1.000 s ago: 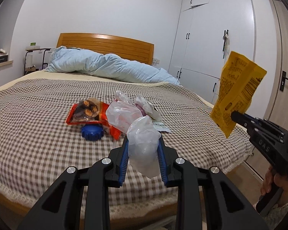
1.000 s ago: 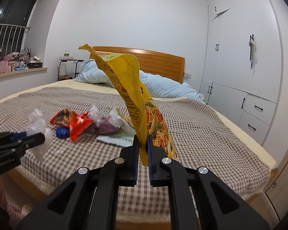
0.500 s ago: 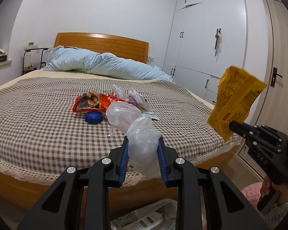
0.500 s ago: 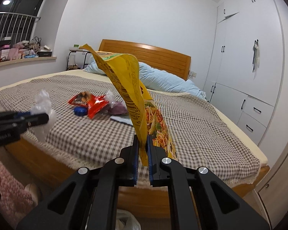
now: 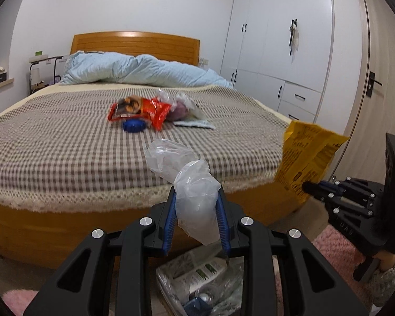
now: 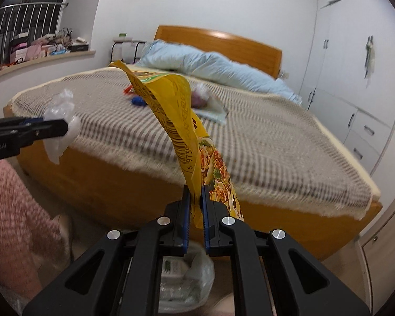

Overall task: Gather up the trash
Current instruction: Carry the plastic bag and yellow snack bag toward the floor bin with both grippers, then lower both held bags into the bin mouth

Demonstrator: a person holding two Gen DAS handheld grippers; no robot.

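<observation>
Two grippers are in view, and each one holds a piece of trash in front of the foot of the bed [image 5: 65,142]. The left gripper [image 5: 196,223] is closed on a crumpled clear plastic bag [image 5: 194,192]; its blue pads press the bag from both sides, and the upper part of the bag stands above the fingers. In the right wrist view the same bag [image 6: 62,121] sticks out past the fingertips of the left gripper at the left edge. The right gripper [image 6: 196,210] is closed, almost fully, on a yellow noodle wrapper [image 6: 181,121], which rises up and bends to the left above the fingers. From the left wrist view this wrapper [image 5: 308,158] is at the right side, just beyond the corner of the bed.

Below both grippers, on the floor by the bed frame, an open white trash bag [image 5: 197,276] lies with packaging already inside it.

On the checked bedspread, well apart from the grippers, more trash remains: a red snack packet [image 5: 142,109], a blue round lid [image 5: 134,126] touching or just beside it, some clear plastic with a purple thing [image 5: 180,110] inside, and a pale flat packet [image 5: 194,123]. A light blue duvet [image 5: 142,72] lies by the wooden headboard [image 5: 134,43]. White wardrobes [image 5: 281,39] stand at the right, and a pink rug [image 6: 15,210] is on the floor.
</observation>
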